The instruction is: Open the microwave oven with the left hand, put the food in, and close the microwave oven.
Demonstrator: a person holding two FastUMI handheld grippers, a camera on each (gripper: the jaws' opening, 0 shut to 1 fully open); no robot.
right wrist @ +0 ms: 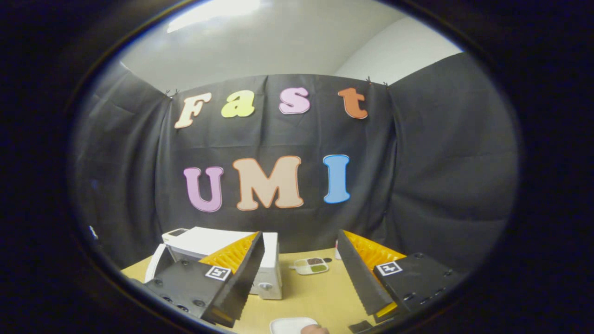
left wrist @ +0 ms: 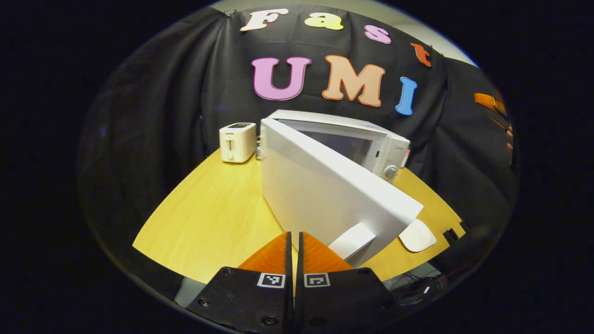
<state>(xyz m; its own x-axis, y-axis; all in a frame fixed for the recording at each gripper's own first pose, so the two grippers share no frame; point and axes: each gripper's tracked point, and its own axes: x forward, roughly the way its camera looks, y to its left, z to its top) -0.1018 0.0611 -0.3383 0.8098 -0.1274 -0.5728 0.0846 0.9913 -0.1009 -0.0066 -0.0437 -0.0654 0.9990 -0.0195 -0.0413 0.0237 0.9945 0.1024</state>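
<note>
On the far left of the table point(left wrist: 209, 208) stands a toaster point(left wrist: 237, 142), and just right of it the microwave point(left wrist: 371, 139), its door point(left wrist: 325, 195) swung partly open. The left gripper point(left wrist: 294, 250) sits near the door handle point(left wrist: 352, 241), fingers nearly together with nothing between them. The right gripper point(right wrist: 301, 278) is wide open and empty, the white plate point(right wrist: 292, 325) near below and a food tray point(right wrist: 311, 266) far behind; the half-open door could block loading or get knocked shut

The left gripper view looks slightly down from close by onto the microwave point(left wrist: 334, 185) and table point(left wrist: 209, 218). The right gripper view sits farther back, tilted upward toward the booth wall; both share the microwave point(right wrist: 218, 246) and table point(right wrist: 315, 292).
</note>
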